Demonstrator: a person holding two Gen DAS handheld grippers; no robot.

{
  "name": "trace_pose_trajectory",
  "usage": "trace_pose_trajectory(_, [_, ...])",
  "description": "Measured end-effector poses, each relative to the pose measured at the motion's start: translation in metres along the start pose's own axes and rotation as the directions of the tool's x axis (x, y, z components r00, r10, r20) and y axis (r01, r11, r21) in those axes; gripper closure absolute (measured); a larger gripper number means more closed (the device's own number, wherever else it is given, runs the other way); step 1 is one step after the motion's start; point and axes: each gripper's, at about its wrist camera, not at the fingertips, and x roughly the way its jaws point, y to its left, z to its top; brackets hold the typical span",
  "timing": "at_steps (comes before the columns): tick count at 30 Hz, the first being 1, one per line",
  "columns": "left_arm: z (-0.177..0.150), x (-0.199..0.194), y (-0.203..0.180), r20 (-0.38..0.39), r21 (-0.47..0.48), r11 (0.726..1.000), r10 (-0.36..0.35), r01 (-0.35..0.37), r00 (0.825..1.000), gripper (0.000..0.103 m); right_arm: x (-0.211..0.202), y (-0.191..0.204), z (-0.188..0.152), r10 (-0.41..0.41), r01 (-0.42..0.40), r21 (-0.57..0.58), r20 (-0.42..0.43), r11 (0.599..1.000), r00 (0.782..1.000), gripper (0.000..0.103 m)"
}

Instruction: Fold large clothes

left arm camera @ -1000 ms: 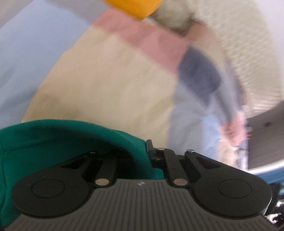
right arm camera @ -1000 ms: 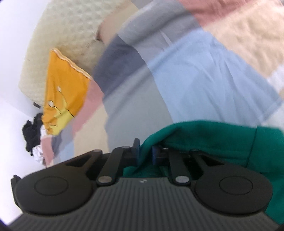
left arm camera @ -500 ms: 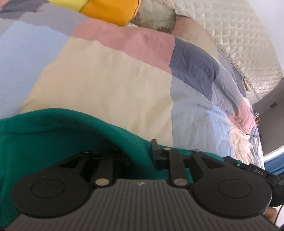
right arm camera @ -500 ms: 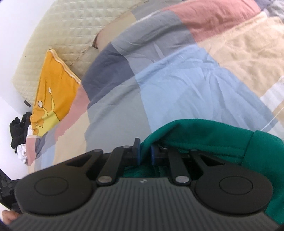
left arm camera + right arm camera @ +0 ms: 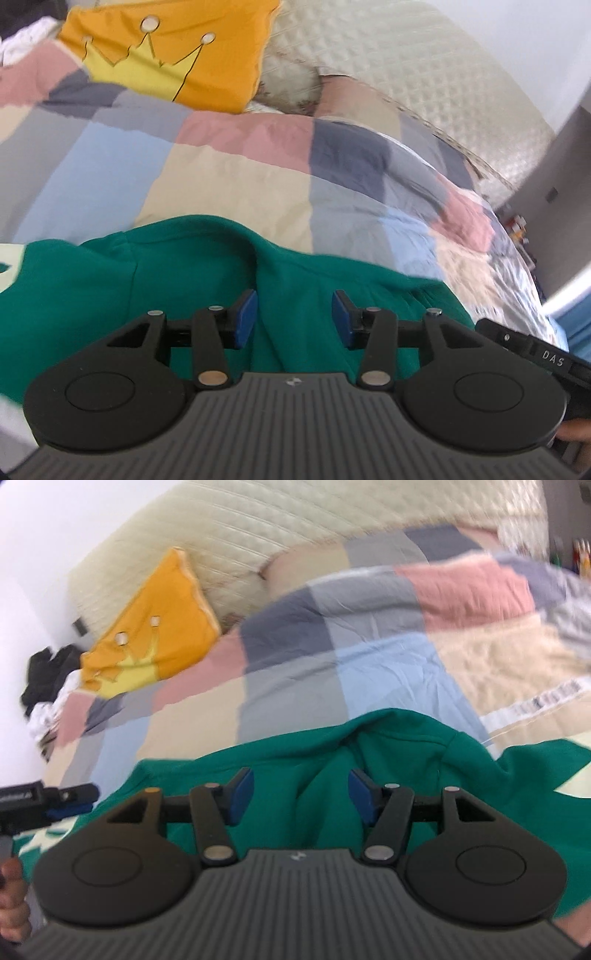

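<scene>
A large green garment (image 5: 177,280) lies rumpled on the bed, with a pale print at its left edge. My left gripper (image 5: 293,317) hovers just above it. Its jaws are opening, and a raised fold of the green cloth sits loose between the blue pads (image 5: 245,317) without being pressed. In the right wrist view the same green garment (image 5: 424,760) bunches into a ridge under my right gripper (image 5: 302,796). Its jaws are also opening, with the pads (image 5: 362,797) clear of the cloth. Each gripper shows at the edge of the other's view: the right gripper (image 5: 535,354) and the left gripper (image 5: 37,801).
A patchwork quilt (image 5: 240,177) in pink, blue, grey and beige covers the bed. An orange crown-print pillow (image 5: 173,48) leans on a cream quilted headboard (image 5: 424,70). Dark and white clothes (image 5: 48,679) are piled at the far left. A hand (image 5: 13,904) holds the left gripper's handle.
Both grippers were shut on folds of the green garment. Now both have opened, let the cloth go and drawn back upward, so more of the bed shows.
</scene>
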Motion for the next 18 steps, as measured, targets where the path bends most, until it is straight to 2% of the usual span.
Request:
trace_pose_trajectory(4, [-0.023, -0.056, -0.031, 0.025, 0.084, 0.996, -0.003, 0.001, 1.000, 0.052, -0.058, 0.023, -0.014, 0.011, -0.008, -0.078, 0.039, 0.997, 0.999, 0.043])
trace_pose_trajectory(9, [-0.066, -0.130, -0.061, 0.053, 0.166, 0.986, -0.023, 0.014, 0.998, 0.052, -0.123, 0.037, -0.041, 0.029, -0.024, -0.085, 0.066, 0.996, 0.997, 0.043])
trace_pose_trajectory(14, [-0.117, -0.190, -0.077, 0.093, 0.193, 0.981, -0.041, 0.023, 0.995, 0.052, -0.177, 0.045, -0.077, 0.033, -0.024, -0.099, 0.090, 0.995, 0.995, 0.043])
trace_pose_trajectory(18, [-0.162, -0.217, -0.081, 0.109, 0.181, 0.983, -0.061, 0.041, 0.992, 0.052, -0.202, 0.039, -0.110, 0.061, -0.055, -0.057, 0.104, 0.997, 0.993, 0.043])
